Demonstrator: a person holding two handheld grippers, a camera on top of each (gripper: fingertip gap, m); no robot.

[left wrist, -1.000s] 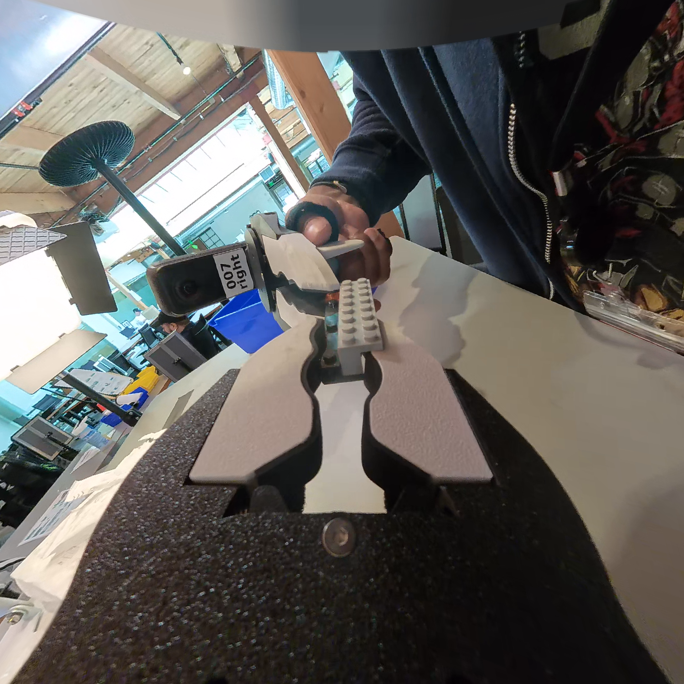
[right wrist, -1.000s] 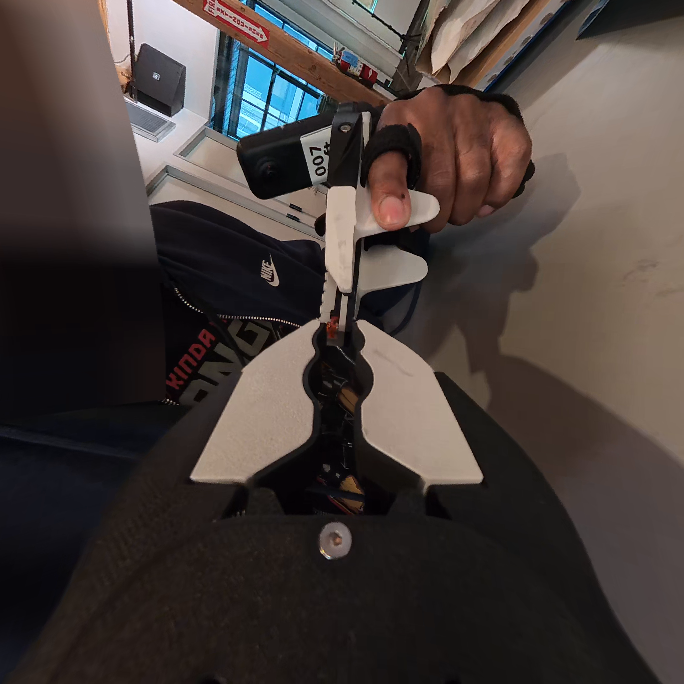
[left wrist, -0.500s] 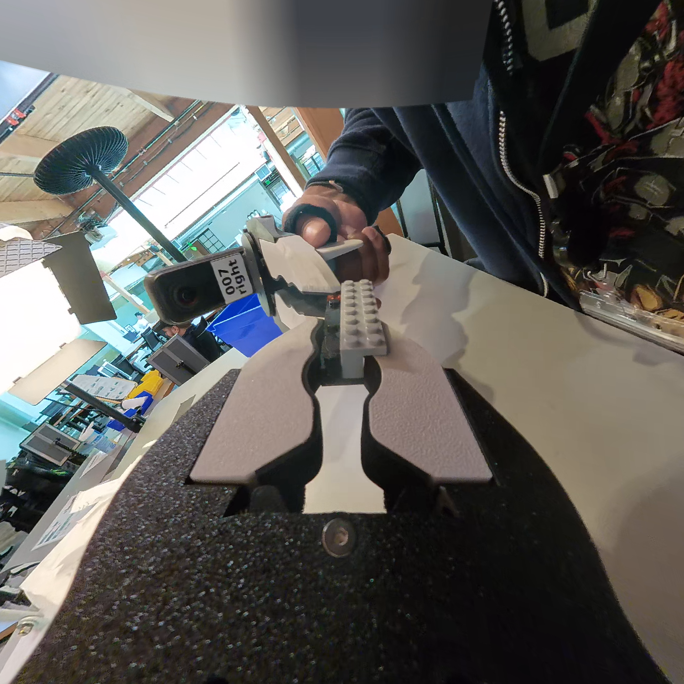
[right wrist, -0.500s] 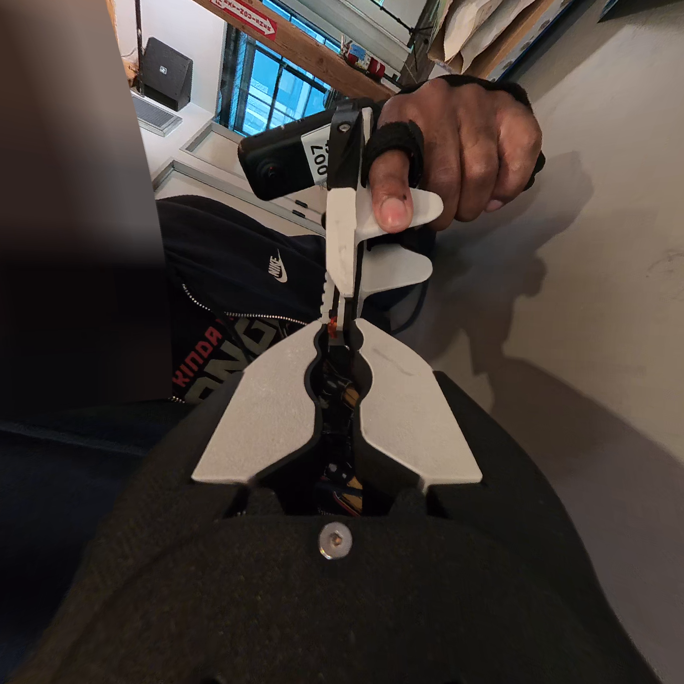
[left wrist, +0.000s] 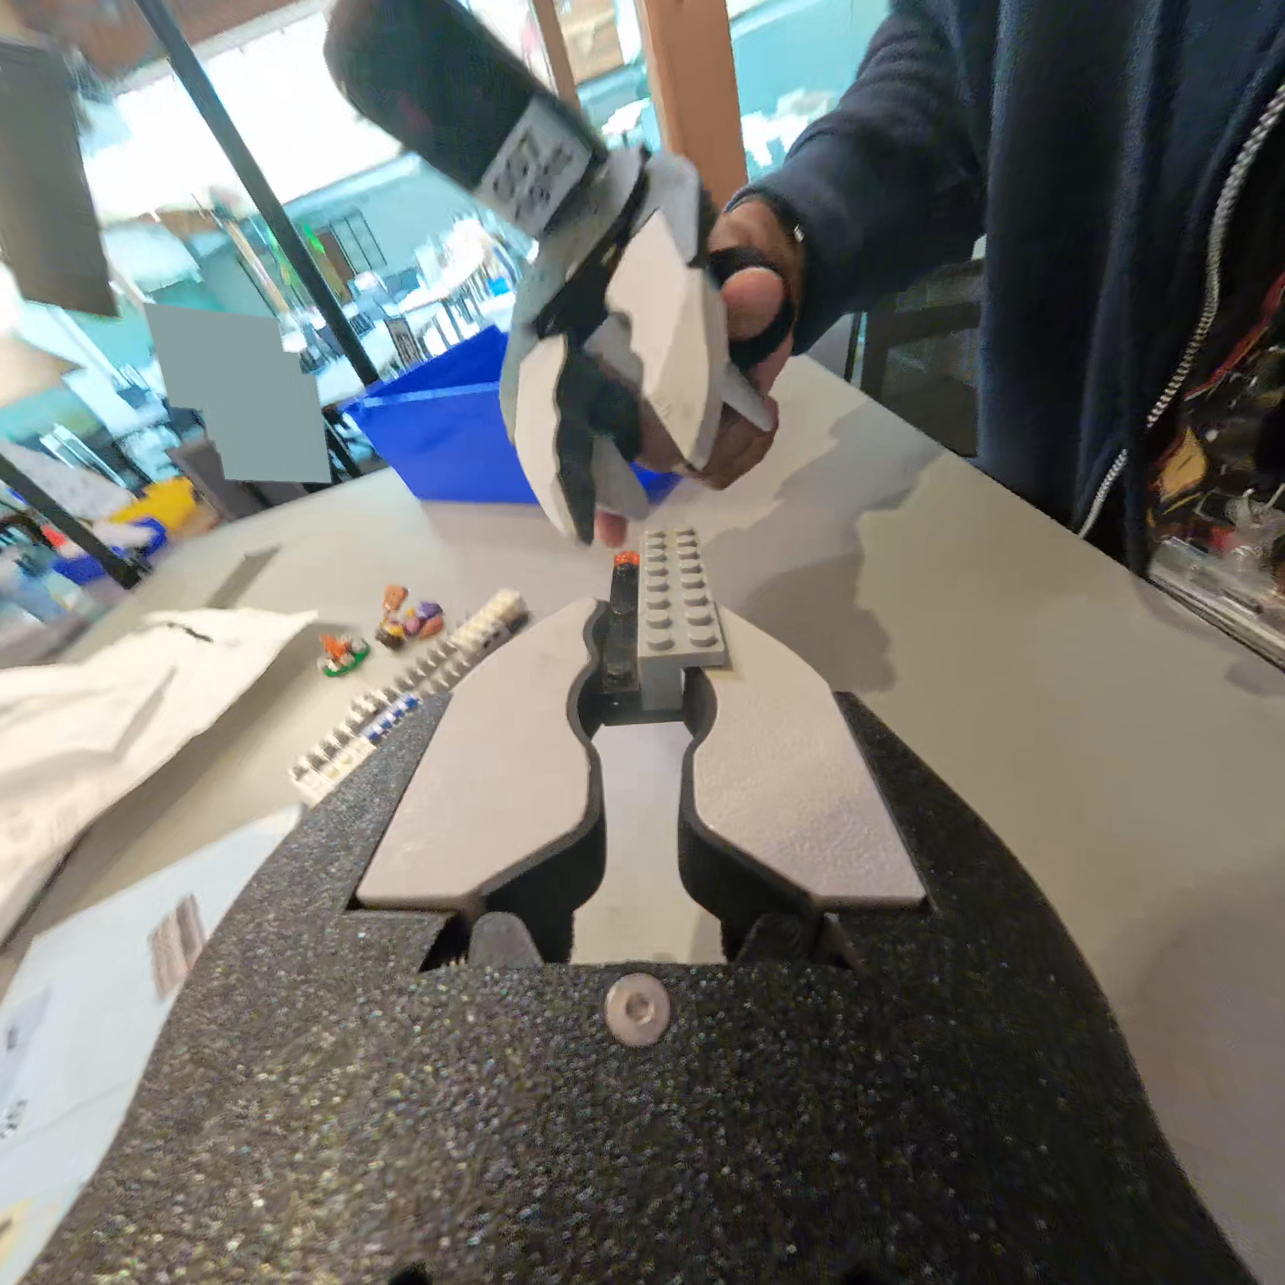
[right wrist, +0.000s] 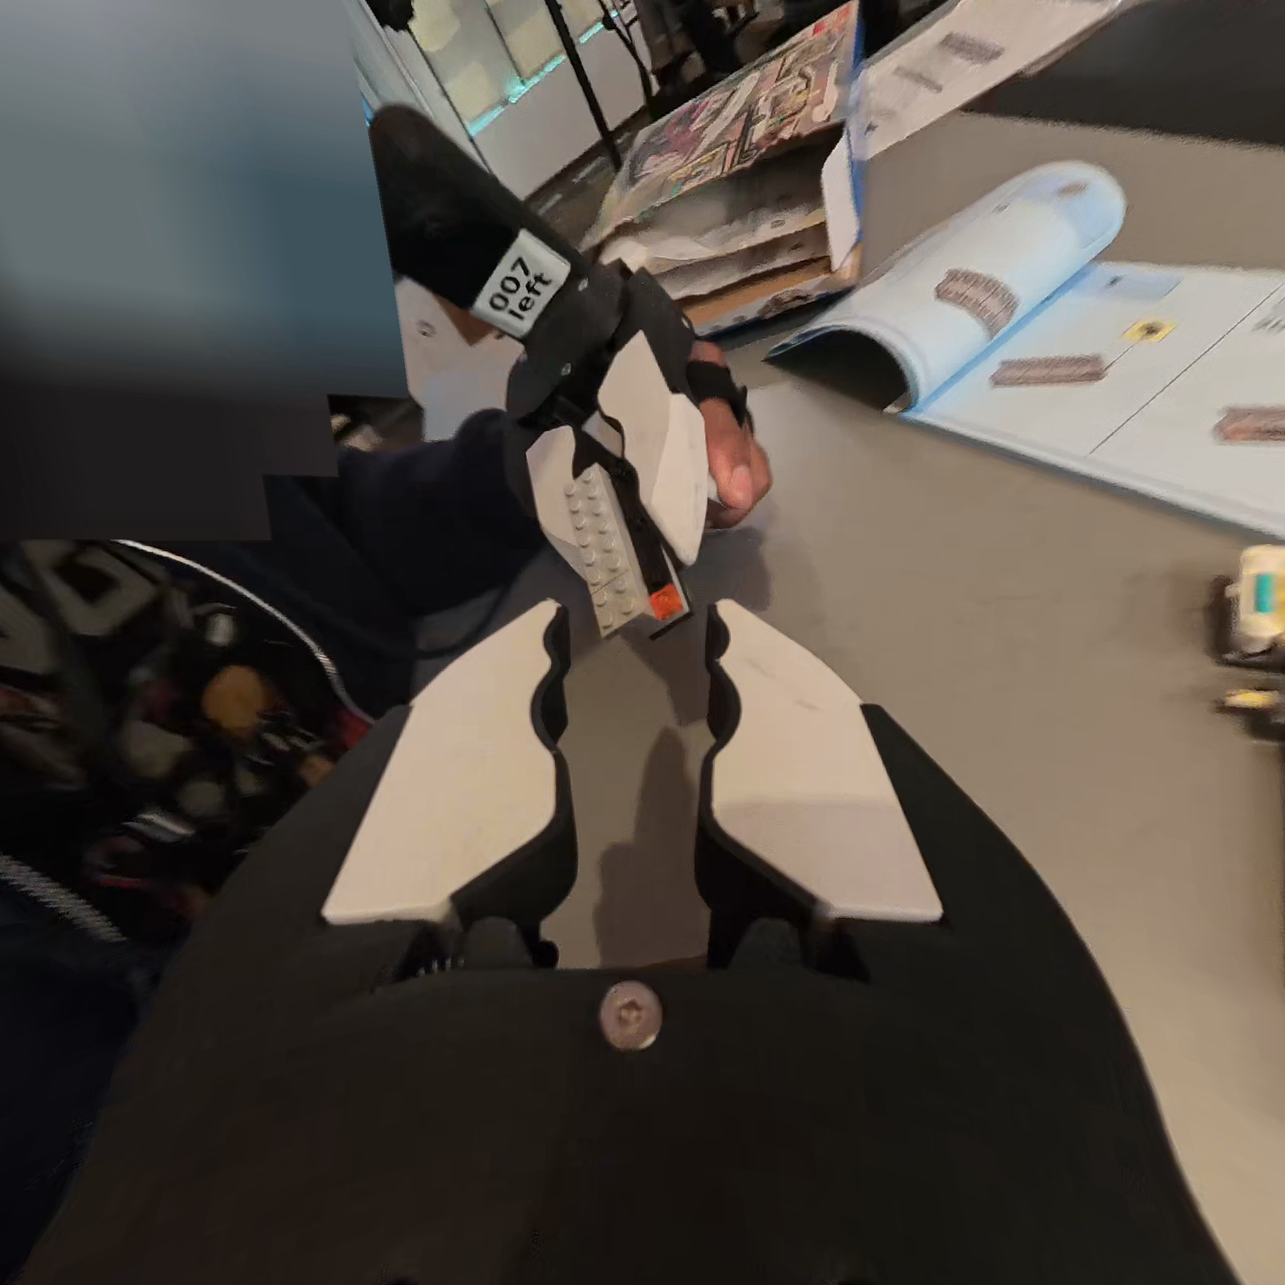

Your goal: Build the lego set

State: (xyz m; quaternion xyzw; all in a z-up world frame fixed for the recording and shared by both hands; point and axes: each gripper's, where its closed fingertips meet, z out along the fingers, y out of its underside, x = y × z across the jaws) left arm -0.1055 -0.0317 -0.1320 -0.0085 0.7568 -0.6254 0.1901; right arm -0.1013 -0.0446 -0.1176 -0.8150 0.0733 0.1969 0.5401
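Note:
My left gripper (left wrist: 657, 626) is shut on a small brick build: a long grey studded plate (left wrist: 678, 612) with a black strip (left wrist: 621, 626) beside it and an orange piece (left wrist: 626, 558) at the far tip. The right wrist view shows the left gripper (right wrist: 629, 549) with the same grey plate (right wrist: 601, 549) and orange piece (right wrist: 664, 601) pointing at my right gripper (right wrist: 636, 619). My right gripper is open and empty, its fingers (right wrist: 480, 765) standing on either side of the build's tip without touching it. In the left wrist view the right gripper (left wrist: 598, 507) hangs just above the orange tip.
A blue bin (left wrist: 445, 431) stands at the table's far edge. Small coloured brick pieces (left wrist: 410, 619), a row of white bricks (left wrist: 417, 674) and a white bag (left wrist: 104, 695) lie to the left. An open instruction booklet (right wrist: 1043, 348), a cardboard box (right wrist: 751, 208) and a small build (right wrist: 1258, 612) lie to the right. Only a small space, under 4 cm, lies between the two pairs of fingers.
My right gripper was closed at the build's orange tip; it has opened and drawn back off it. Both grippers have tilted down towards the table. The left still holds the build.

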